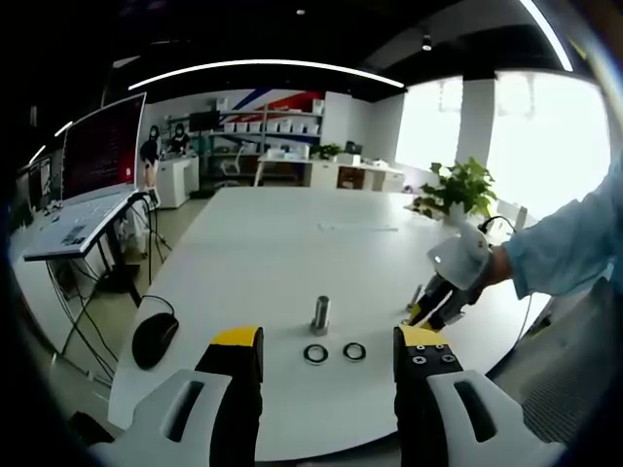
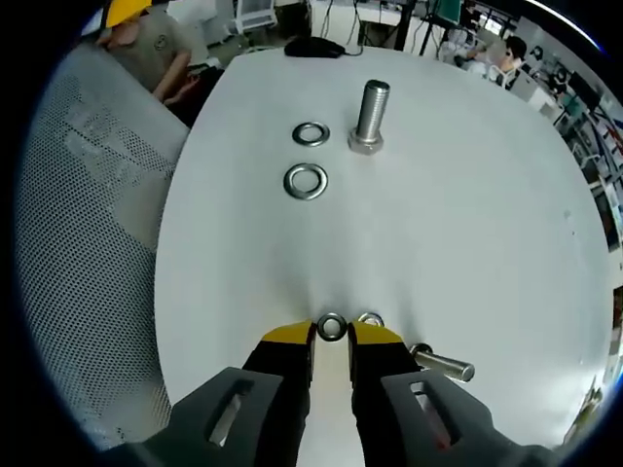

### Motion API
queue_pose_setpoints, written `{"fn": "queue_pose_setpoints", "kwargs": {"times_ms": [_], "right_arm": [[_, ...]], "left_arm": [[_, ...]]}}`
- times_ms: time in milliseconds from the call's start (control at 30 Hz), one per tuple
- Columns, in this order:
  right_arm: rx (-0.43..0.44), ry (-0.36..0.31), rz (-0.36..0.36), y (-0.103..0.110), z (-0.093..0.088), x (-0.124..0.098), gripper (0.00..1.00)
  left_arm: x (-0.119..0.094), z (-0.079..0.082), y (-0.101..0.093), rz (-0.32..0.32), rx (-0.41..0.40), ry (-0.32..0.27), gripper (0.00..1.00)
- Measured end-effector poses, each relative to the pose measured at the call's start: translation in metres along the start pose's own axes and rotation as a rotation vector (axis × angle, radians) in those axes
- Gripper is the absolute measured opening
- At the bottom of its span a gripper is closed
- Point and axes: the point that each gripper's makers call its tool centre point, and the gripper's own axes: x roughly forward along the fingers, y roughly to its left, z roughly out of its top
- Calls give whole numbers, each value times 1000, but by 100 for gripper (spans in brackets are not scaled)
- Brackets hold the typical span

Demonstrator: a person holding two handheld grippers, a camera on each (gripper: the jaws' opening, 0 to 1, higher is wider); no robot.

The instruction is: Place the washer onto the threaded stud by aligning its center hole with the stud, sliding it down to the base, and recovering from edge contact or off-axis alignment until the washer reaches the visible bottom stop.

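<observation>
The threaded stud stands upright on the white table. Two steel washers lie flat beside it, one close to its base and another a little further off. My left gripper hovers open in front of them, its jaws wide apart with nothing between. My right gripper is low at the table's right side, its yellow tips closed on a third washer. A further washer peeks out just behind the right tip.
A loose bolt lies on its side by my right jaw. A black mouse sits at the table's far end. A potted plant stands at the table's edge. A mesh chair borders the table.
</observation>
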Motion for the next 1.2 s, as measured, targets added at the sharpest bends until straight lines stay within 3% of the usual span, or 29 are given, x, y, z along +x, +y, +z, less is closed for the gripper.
{"fn": "queue_pose_setpoints", "kwargs": {"times_ms": [433, 1200], "right_arm": [[7, 15, -6, -1, -3, -2, 15], [10, -3, 5, -1, -10, -30, 14]], "left_arm": [[0, 0, 0, 1, -1, -2, 52], [0, 0, -1, -2, 6, 1, 52]]}}
